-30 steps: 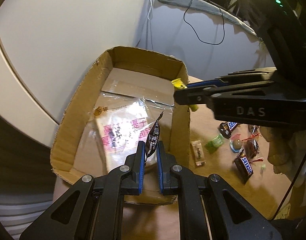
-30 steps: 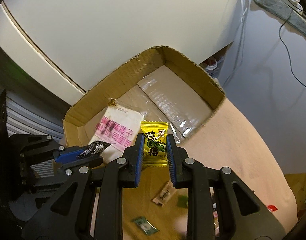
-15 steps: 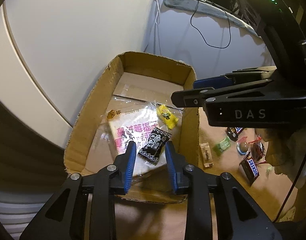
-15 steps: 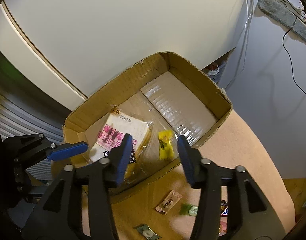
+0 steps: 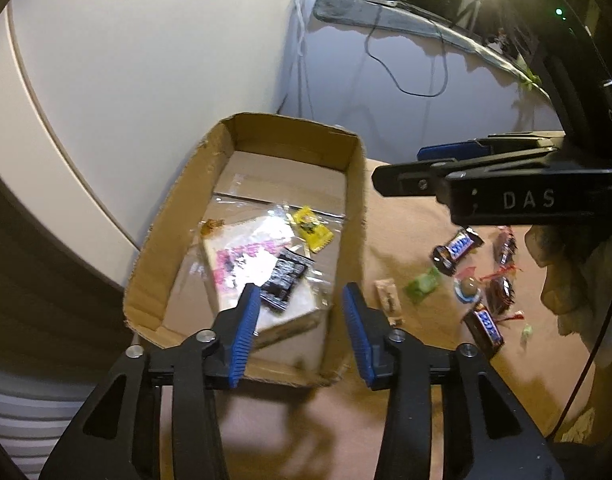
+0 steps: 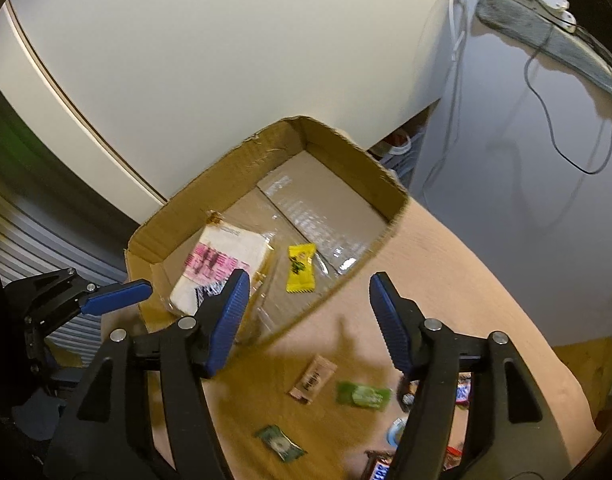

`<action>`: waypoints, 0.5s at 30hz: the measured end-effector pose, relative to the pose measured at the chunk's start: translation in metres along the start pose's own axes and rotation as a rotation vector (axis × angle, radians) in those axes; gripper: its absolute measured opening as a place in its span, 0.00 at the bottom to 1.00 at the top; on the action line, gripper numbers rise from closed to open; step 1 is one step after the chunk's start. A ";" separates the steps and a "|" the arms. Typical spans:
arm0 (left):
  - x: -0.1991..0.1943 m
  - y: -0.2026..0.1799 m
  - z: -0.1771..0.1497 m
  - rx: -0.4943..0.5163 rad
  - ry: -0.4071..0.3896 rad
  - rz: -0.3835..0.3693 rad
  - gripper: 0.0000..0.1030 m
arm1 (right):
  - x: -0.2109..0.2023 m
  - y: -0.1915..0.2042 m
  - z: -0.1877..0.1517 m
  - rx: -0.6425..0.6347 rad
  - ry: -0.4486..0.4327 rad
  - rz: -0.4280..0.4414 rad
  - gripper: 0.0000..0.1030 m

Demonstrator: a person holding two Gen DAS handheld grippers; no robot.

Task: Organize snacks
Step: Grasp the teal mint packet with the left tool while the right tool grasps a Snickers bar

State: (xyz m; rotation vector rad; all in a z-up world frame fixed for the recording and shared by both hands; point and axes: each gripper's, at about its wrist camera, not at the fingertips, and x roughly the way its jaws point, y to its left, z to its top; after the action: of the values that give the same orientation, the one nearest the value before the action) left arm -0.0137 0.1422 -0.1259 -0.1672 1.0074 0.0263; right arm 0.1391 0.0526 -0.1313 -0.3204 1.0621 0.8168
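Since a second ago, both snacks you were pinching have dropped into the cardboard box (image 5: pixel 356 216): the black wrapper (image 5: pixel 284 280) has left your left gripper (image 5: pixel 302 330), and the yellow candy (image 6: pixel 301 268) has left your right gripper (image 6: pixel 310 320). Both sets of jaws are opening now, with nothing between the blue pads.

In the left wrist view, the black wrapper lies on top of the white packet with pink print (image 5: pixel 252 264), near the box's near wall. The yellow candy rests just beside that packet, toward the box's right wall, on the clear plastic lining the floor. The far half of the box floor is bare cardboard.

Your right gripper (image 5: pixel 438 168) shows side-on in the left view, above the desk (image 5: pixel 406 224) to the right of the box. In the right view, your left gripper's blue finger (image 6: pixel 118 298) hovers by the box's left corner.

Outside the box, on the desk by its right wall, lie a tan sachet (image 5: pixel 388 300), a green candy (image 5: pixel 422 286), two Snickers bars (image 5: pixel 458 250) (image 5: pixel 484 328), a round sweet (image 5: pixel 468 290) and dark red-tied wrappers (image 5: pixel 500 292).
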 end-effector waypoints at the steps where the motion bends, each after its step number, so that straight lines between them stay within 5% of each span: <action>1: -0.001 -0.005 -0.002 0.011 0.001 -0.008 0.42 | -0.004 -0.004 -0.004 0.006 -0.003 -0.004 0.63; 15: 0.027 -0.087 -0.050 0.219 0.175 -0.204 0.42 | -0.051 -0.083 -0.113 0.198 0.039 -0.094 0.63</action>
State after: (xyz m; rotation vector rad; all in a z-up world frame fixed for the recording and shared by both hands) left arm -0.0326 0.0471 -0.1633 -0.0715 1.1551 -0.2884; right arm 0.1146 -0.0925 -0.1527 -0.2173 1.1462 0.6184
